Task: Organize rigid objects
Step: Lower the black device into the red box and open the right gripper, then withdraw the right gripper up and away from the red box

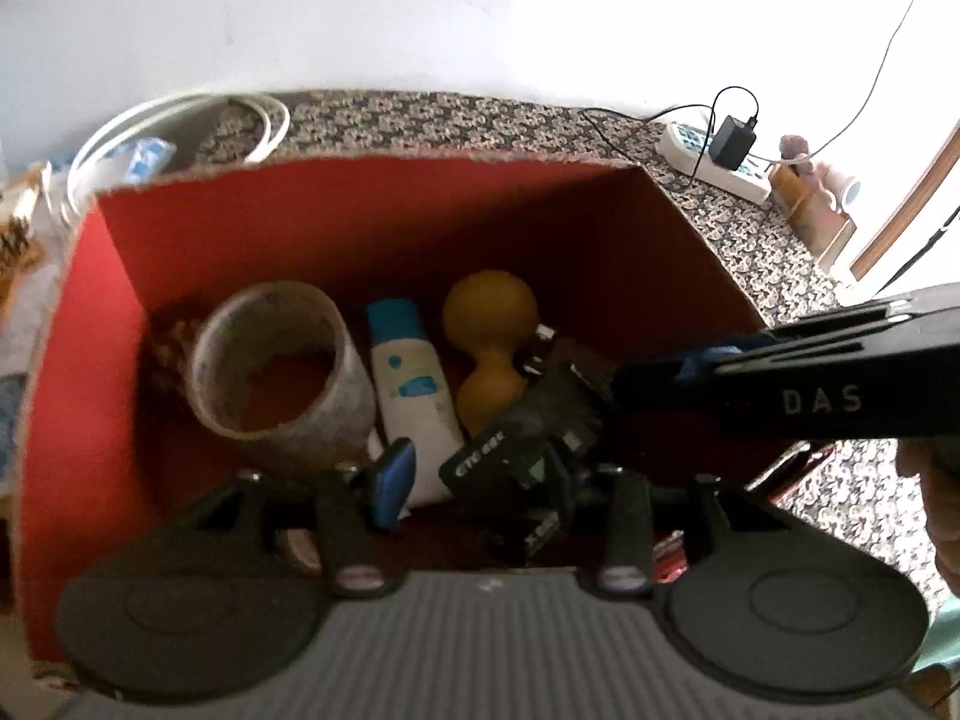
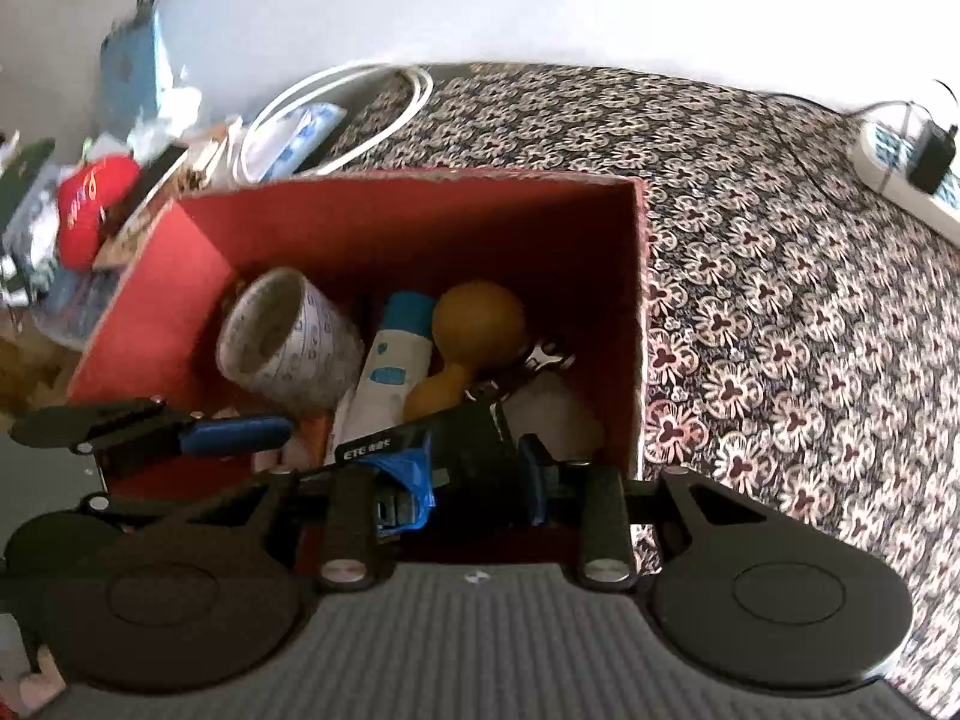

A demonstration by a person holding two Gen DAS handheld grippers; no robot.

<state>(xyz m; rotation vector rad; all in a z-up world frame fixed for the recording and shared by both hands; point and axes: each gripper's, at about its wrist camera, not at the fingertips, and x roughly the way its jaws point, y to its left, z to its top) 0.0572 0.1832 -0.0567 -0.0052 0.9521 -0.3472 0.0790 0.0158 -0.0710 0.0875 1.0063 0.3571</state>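
A red box [image 1: 360, 222] [image 2: 420, 210] stands on the patterned cloth. Inside lie a tape roll [image 1: 276, 360] [image 2: 288, 342], a white and blue tube [image 1: 408, 396] [image 2: 390, 372], a yellow dumbbell-shaped toy [image 1: 489, 336] [image 2: 468, 342] and a black ETC device [image 1: 528, 432] [image 2: 444, 438]. My right gripper [image 2: 474, 480] is shut on the black device inside the box; it shows in the left wrist view [image 1: 660, 372] too. My left gripper [image 1: 480, 474] is open over the box's near side, its jaws on either side of the device; one of its fingers [image 2: 234, 432] shows in the right wrist view.
A white cable coil [image 1: 180, 126] [image 2: 336, 114] lies behind the box. A power strip with a black adapter [image 1: 732, 150] [image 2: 924, 174] sits at the far right. Clutter with a red pouch [image 2: 90, 204] is at the left. Patterned cloth [image 2: 780, 300] spreads right of the box.
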